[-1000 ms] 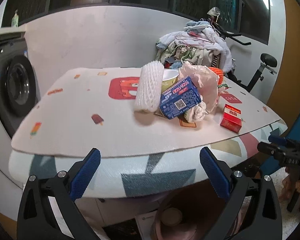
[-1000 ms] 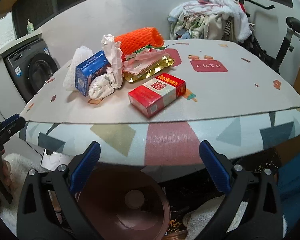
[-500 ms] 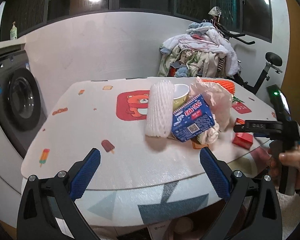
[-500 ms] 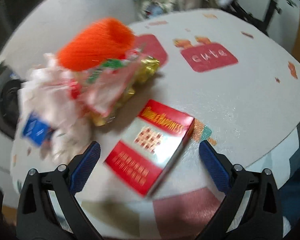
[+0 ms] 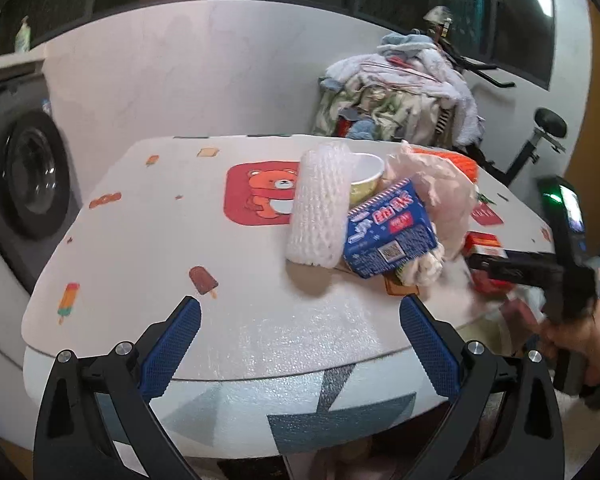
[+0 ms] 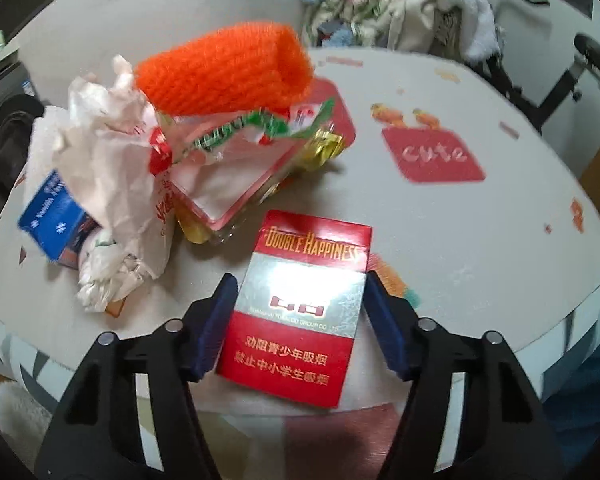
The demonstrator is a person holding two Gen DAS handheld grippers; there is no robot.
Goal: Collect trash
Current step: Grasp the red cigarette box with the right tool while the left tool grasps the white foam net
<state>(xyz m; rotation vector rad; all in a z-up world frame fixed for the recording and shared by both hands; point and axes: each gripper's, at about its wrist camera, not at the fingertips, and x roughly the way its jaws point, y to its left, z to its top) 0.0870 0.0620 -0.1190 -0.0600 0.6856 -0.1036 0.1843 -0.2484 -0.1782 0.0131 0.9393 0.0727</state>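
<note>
Red cardboard cigarette carton (image 6: pixel 300 312) with a silver band lies flat at the near edge of the round patterned table (image 6: pixel 480 240), between the blue pads of the right gripper (image 6: pixel 298 320); the jaws are closing on it, the right pad at its side, the left just beside it, so a firm clench cannot be confirmed; far and left of it sit a gold foil packet (image 6: pixel 320 152), an orange foam net sleeve (image 6: pixel 224 76), crumpled pink-white paper (image 6: pixel 108 152) and a blue printed box (image 6: pixel 50 216); the left wrist view alone shows a white foam net sleeve (image 5: pixel 320 208), a pale paper cup (image 5: pixel 366 178) behind it, and the person's hand (image 5: pixel 580 336) gripping the right tool's handle at the table's right edge; the left gripper (image 5: pixel 300 344) hangs spread wide and empty over the near rim, angled downward; the right tool tips steeply down.
</note>
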